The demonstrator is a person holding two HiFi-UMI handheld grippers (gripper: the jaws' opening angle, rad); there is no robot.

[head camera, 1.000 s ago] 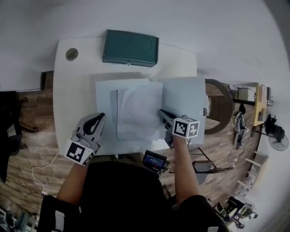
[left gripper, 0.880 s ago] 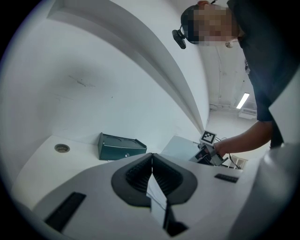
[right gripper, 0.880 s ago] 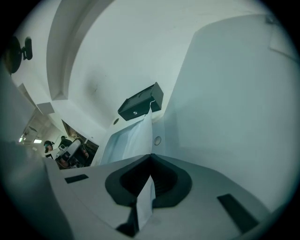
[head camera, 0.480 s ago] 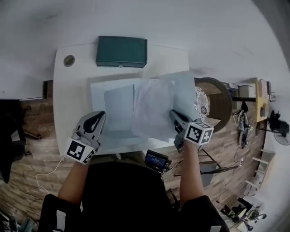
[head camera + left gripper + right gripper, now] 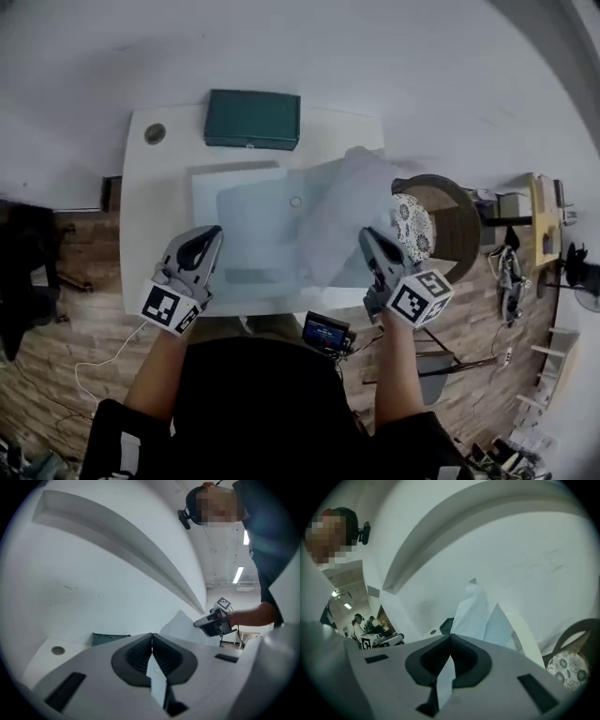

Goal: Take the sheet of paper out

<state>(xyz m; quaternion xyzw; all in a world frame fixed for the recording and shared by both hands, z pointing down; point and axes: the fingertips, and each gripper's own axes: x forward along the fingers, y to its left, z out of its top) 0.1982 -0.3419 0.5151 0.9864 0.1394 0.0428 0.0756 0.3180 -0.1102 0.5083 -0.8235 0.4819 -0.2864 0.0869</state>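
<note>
A pale translucent folder (image 5: 246,246) lies open on the white table (image 5: 155,202). My left gripper (image 5: 210,238) is shut on the folder's near left edge, and a thin strip of it shows between the closed pads (image 5: 152,641). My right gripper (image 5: 367,236) is shut on the near corner of the white sheet of paper (image 5: 345,208). It holds the sheet tilted up above the folder's right half. In the right gripper view the paper (image 5: 471,610) rises from the closed jaws, with a folder flap (image 5: 502,626) beside it. The right gripper (image 5: 213,622) also appears in the left gripper view.
A dark green box (image 5: 253,119) sits at the table's back edge, next to a round cable hole (image 5: 155,134). A round chair with a patterned cushion (image 5: 412,225) stands just right of the table. A small device (image 5: 323,331) hangs at the near edge.
My right gripper has risen and swung right, drawing the sheet up and out over the folder's right side. The left gripper has lifted a little with the folder's edge.
</note>
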